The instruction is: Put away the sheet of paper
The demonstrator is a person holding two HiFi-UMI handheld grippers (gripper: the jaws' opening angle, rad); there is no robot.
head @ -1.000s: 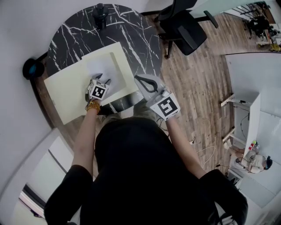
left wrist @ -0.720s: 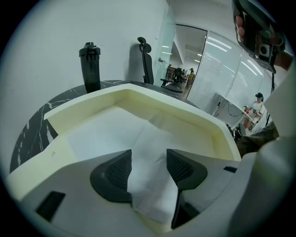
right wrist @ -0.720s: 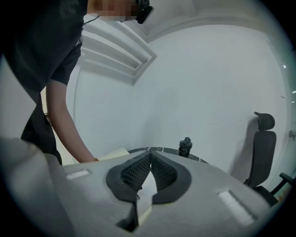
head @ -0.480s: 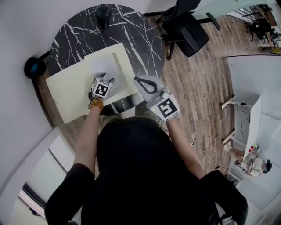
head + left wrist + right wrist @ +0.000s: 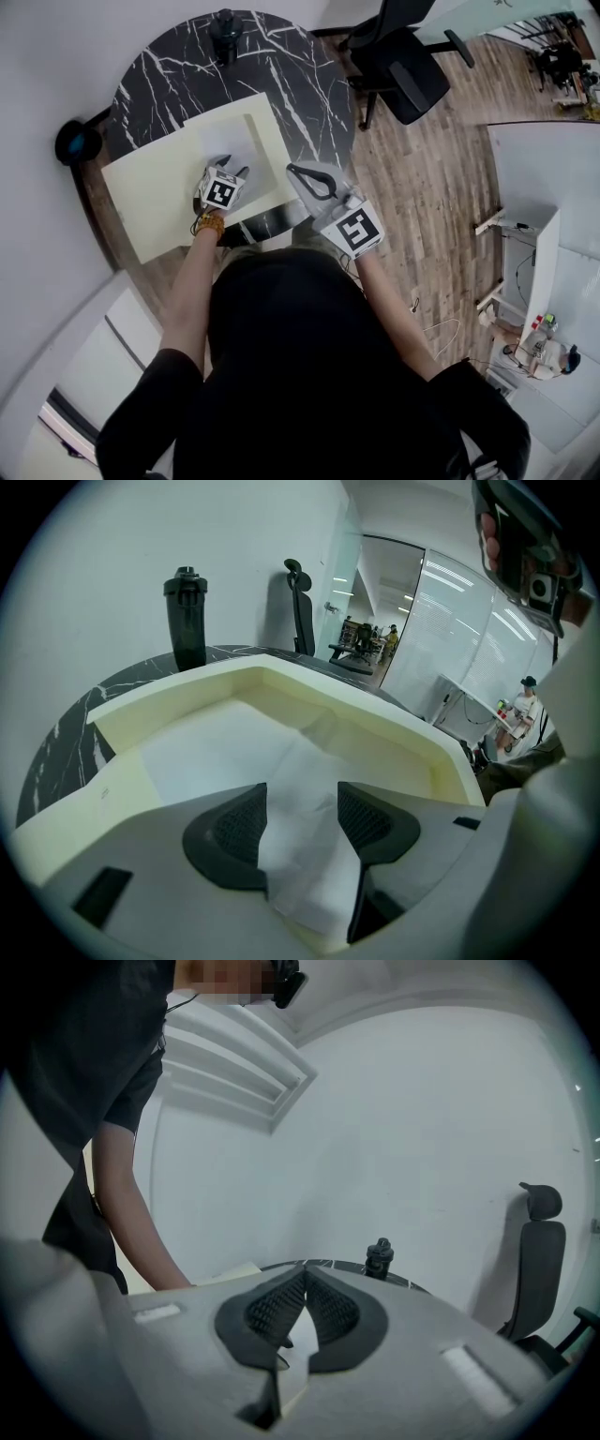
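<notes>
A white sheet of paper (image 5: 228, 141) lies inside an open pale-yellow folder (image 5: 150, 192) on the round black marble table (image 5: 291, 75). My left gripper (image 5: 232, 167) rests over the near edge of the sheet. In the left gripper view its jaws stand open, and the crumpled paper (image 5: 281, 761) runs up between them, with the folder's raised flap (image 5: 375, 726) behind. My right gripper (image 5: 293, 171) hovers at the table's front right edge, off the folder. The right gripper (image 5: 305, 1283) is shut, tips touching, with nothing held.
A black bottle (image 5: 225, 21) stands at the table's far edge, also visible as the bottle (image 5: 186, 616) in the left gripper view. A black office chair (image 5: 403, 56) stands on the wooden floor to the right. A round black object (image 5: 70, 141) sits left of the table.
My left gripper has edged slightly right over the paper. The right gripper has barely moved and stays shut.
</notes>
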